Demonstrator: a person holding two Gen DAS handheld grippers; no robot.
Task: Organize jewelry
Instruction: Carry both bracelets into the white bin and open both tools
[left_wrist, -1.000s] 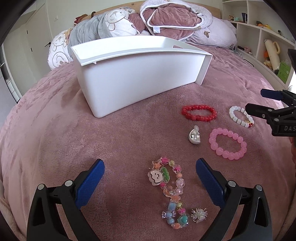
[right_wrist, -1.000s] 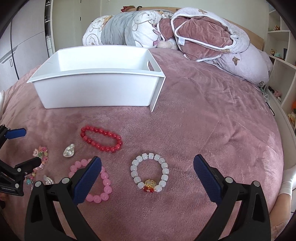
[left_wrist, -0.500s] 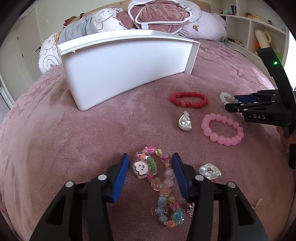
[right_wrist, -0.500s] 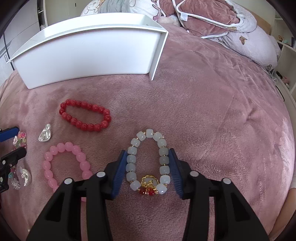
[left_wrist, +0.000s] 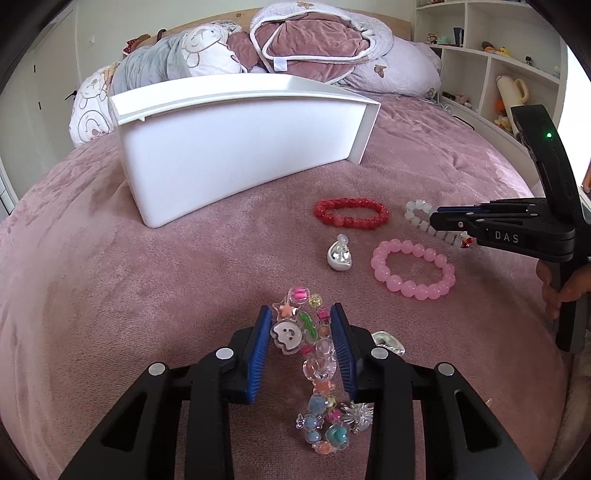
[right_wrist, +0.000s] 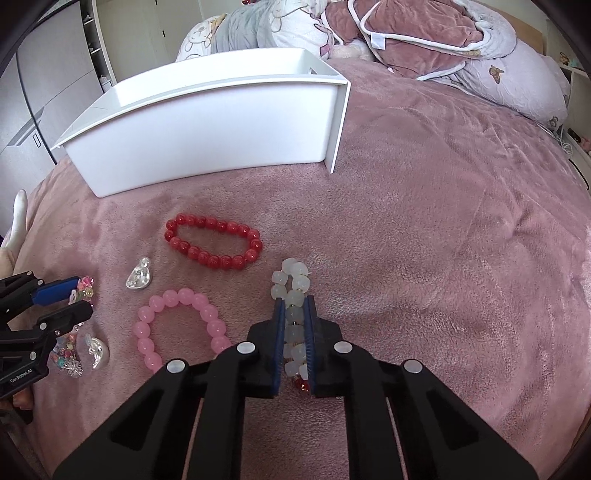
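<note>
right gripper (right_wrist: 294, 328) clamps white bracelet (right_wrist: 293, 291) | left gripper (left_wrist: 301, 334) seemingly pinching charm bracelet (left_wrist: 314, 354)

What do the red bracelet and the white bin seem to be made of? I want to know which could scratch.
Red bracelet: probably glass or polished stone, possibly resin; the round beads are glossy, slightly translucent and mottled. White bin: looks like rigid moulded plastic, with smooth, semi-matte, thin flat walls and a cut-out handle.
</note>
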